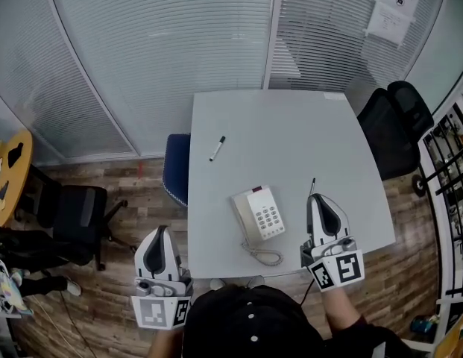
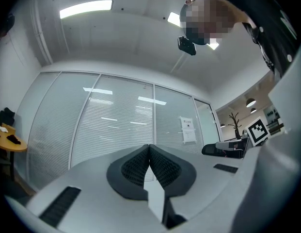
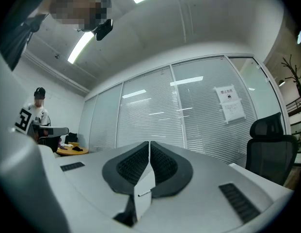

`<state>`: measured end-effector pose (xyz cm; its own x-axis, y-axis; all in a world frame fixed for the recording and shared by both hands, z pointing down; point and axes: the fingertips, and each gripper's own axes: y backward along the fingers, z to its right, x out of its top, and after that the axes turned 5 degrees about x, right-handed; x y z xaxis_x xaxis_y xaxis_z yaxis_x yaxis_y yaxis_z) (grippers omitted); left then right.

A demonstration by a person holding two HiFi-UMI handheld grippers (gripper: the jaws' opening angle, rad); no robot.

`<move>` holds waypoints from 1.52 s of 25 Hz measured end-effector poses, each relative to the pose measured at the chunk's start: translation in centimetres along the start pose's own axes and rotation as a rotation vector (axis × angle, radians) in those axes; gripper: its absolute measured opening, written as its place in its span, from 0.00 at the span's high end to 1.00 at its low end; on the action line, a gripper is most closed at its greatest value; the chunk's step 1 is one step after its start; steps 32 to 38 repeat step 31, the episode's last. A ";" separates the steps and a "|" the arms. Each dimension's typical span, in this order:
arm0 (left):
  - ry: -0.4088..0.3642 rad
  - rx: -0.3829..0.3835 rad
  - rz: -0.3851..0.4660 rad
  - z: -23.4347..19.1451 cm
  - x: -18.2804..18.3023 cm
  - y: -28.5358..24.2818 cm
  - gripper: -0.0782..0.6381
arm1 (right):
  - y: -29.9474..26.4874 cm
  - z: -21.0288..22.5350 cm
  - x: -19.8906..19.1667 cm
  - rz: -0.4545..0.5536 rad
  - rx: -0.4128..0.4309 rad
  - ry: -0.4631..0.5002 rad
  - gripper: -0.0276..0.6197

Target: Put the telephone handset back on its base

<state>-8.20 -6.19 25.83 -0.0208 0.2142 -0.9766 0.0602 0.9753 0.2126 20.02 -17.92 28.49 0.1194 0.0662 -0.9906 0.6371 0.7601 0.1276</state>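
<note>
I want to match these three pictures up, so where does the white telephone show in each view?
Head view: telephone lies on the grey table, near its front edge, below mid-picture.
Left gripper view: not in it.
Right gripper view: not in it.
Shared landmark: the paper notice on the glass wall, top right in the head view, right of centre in both gripper views.

Place: an office.
Walls: glass partitions (image 1: 156,51) with blinds (image 1: 328,36) across the top, a paper notice (image 1: 393,10) at upper right.
Furniture: gray table (image 1: 291,140) at centre with a telephone (image 1: 259,213), black swivel chair (image 1: 391,129) at right.
Ceiling: long strip lights (image 2: 86,8).
</note>
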 end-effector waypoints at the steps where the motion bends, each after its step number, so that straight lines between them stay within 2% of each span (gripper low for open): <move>1: 0.000 -0.001 0.001 0.1 0.0 0.0 0.87 | 0.1 0.0 0.0 -0.001 0.000 0.000 0.90; 18: 0.002 -0.008 -0.003 0.5 0.2 0.4 0.87 | 0.7 -0.8 -0.2 -0.013 0.000 0.036 0.91; 38: 0.000 0.001 -0.001 0.1 0.4 0.8 0.87 | 0.4 -1.6 -0.5 -0.017 0.019 0.035 0.91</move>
